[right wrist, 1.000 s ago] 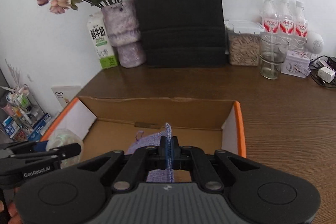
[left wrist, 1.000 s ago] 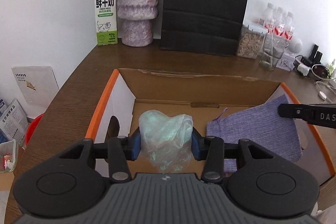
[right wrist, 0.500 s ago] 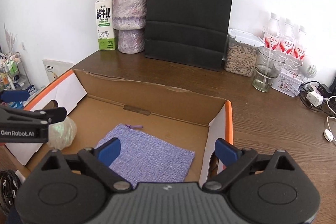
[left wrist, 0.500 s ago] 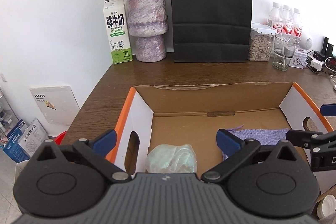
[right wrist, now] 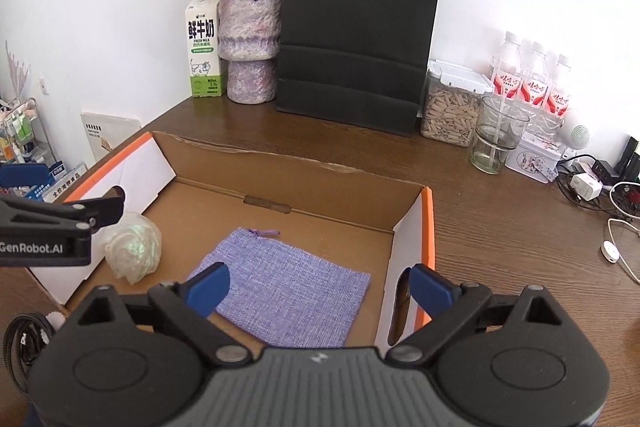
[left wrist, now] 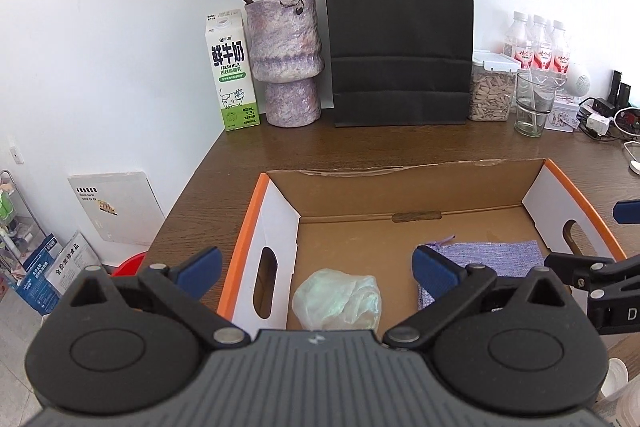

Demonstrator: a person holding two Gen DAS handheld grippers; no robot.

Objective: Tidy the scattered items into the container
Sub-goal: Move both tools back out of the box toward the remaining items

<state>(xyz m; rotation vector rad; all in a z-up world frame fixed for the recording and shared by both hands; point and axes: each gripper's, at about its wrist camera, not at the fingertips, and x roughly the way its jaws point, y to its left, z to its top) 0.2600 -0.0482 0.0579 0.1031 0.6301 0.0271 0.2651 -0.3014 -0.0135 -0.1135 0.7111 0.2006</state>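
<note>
Two things are in the box, and both our grippers are empty.

We see the crumpled plastic bag [left wrist: 336,297] lying on the floor of the cardboard box [left wrist: 400,187], near its left wall. The purple cloth pouch [right wrist: 280,287] lies flat on the box floor too, more to the right, a little apart from the bag. Our left gripper [left wrist: 316,267] has its jaws spread wide above the bag and grips nothing. Our right gripper [right wrist: 318,285] has just been opening its jaws, and now they stand wide over the pouch with nothing pinched between them. So we think these two drops are done. We see no loose things lying about on the brown table [right wrist: 500,227] near the box. The milk carton, vase, black bag and bottles stand neatly by the wall, so we think little or nothing is left.
</note>
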